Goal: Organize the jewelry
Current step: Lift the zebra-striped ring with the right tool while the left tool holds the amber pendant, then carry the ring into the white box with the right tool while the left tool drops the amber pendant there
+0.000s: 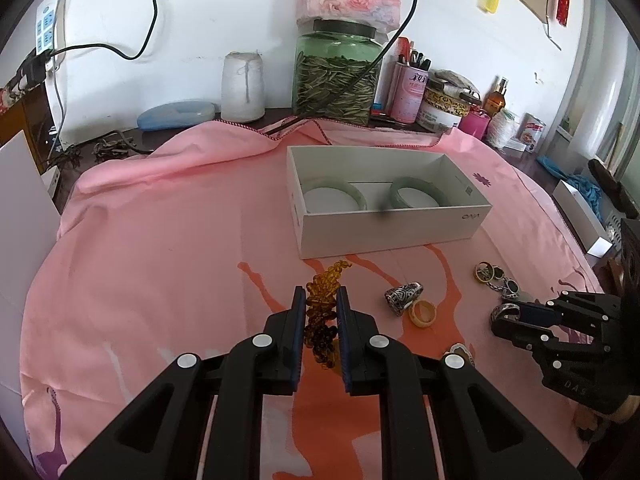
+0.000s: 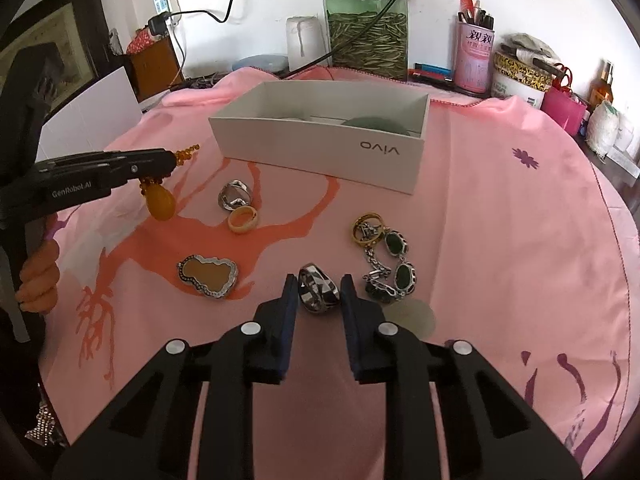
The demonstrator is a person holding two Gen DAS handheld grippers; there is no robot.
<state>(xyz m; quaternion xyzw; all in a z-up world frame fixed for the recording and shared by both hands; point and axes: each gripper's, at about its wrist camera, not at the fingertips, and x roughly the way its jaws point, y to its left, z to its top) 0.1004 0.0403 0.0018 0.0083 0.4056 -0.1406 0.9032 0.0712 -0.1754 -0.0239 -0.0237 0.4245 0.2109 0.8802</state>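
— Left wrist view first: what's biggest?
— A pink cloth (image 1: pixel 160 240), with a white box (image 1: pixel 384 232) at its far side holding two jade bangles (image 1: pixel 334 194).
— And the left gripper (image 1: pixel 321 300)?
— Clamped on an amber bead string (image 1: pixel 320 308) (a pendant dangles below it in the right wrist view).
— The right gripper (image 2: pixel 319 288)?
— Its jaws flank a silver ring (image 2: pixel 318 286) on the cloth, close beside it; whether the pads press it, I cannot tell.
— Anything nearby?
— A green-stone bracelet (image 2: pixel 394 270), a gourd pendant (image 2: pixel 208 274), a yellow ring (image 2: pixel 243 219).
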